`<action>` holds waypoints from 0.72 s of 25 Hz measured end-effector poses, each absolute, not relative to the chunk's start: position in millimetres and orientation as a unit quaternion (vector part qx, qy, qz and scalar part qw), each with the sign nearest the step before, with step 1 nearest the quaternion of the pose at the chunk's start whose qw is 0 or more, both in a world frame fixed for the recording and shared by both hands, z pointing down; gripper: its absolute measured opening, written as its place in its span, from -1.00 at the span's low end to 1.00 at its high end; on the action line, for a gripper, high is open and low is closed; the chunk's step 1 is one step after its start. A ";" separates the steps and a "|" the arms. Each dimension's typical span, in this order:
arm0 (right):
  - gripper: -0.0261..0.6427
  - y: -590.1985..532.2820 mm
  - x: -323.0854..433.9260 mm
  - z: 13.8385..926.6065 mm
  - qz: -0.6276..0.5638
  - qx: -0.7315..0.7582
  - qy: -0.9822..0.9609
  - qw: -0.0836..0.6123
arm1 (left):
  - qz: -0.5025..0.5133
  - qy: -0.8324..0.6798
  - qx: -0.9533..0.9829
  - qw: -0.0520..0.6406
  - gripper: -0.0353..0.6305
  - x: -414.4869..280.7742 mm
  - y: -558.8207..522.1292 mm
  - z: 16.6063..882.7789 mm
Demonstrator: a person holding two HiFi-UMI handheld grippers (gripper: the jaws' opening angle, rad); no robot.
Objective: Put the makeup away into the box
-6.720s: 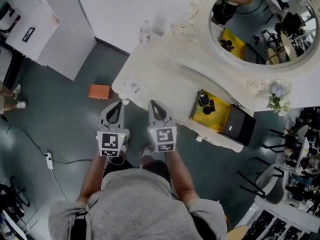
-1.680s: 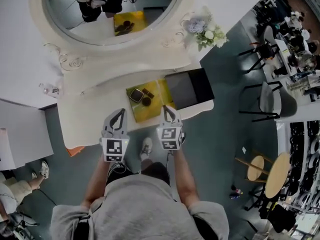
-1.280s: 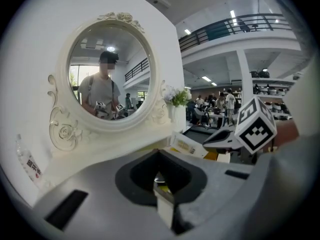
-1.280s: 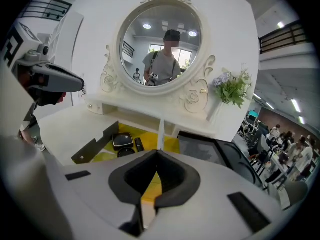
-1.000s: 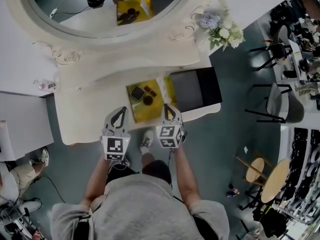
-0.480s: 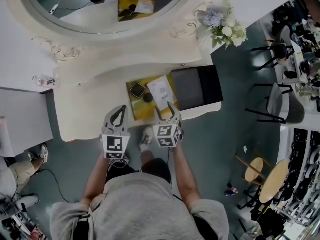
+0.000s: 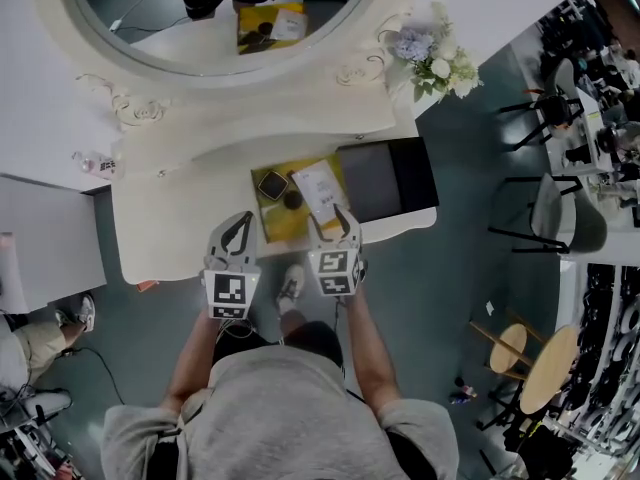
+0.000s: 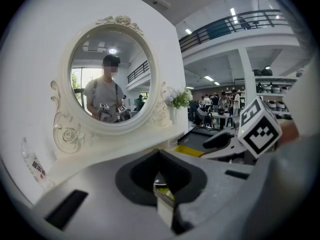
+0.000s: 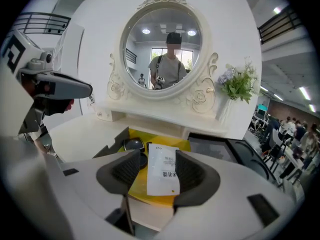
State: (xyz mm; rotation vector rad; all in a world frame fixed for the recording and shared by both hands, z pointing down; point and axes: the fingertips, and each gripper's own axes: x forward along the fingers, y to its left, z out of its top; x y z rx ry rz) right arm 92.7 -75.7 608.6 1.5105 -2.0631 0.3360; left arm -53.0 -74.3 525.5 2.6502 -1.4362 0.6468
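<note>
A white sachet (image 7: 320, 183) (image 9: 163, 169) lies flat on the yellow-lined tray (image 7: 278, 223) (image 9: 139, 183) at the front of the white dressing table. My right gripper (image 7: 335, 220) (image 9: 156, 157) stands open just short of the sachet's near end, and its pads do not press on it. A square dark compact (image 7: 272, 185) (image 9: 133, 145) and a round dark one (image 7: 293, 200) lie on the tray left of the sachet. A black box (image 7: 385, 180) (image 9: 215, 146) lies open to the tray's right. My left gripper (image 7: 240, 220) (image 8: 160, 154) is shut near the table's front edge, left of the tray.
The white dressing table (image 7: 180, 218) carries an oval mirror (image 7: 220, 18) at the back and a vase of flowers (image 7: 430, 53) at the back right. A small bottle (image 7: 92, 163) stands at the far left. Chairs (image 7: 555, 208) stand on the floor to the right.
The right jaws have opened. The sachet, which stood on edge at their tips a second ago, now lies flat on the yellow tray. The left gripper has stayed where it was.
</note>
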 end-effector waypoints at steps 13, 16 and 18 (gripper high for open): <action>-0.58 -79.1 100.3 472.1 0.049 0.592 -0.792 0.144 | 0.150 -0.488 0.860 -0.034 -0.88 -42.9 -75.8 444.2; -0.72 -74.1 100.9 451.6 0.031 0.595 -0.793 0.127 | 0.139 -0.491 0.859 -0.046 -0.88 -41.4 -73.1 429.9; -0.79 -69.0 100.7 442.3 0.024 0.595 -0.794 0.121 | 0.133 -0.493 0.858 -0.052 -0.88 -41.1 -70.0 422.1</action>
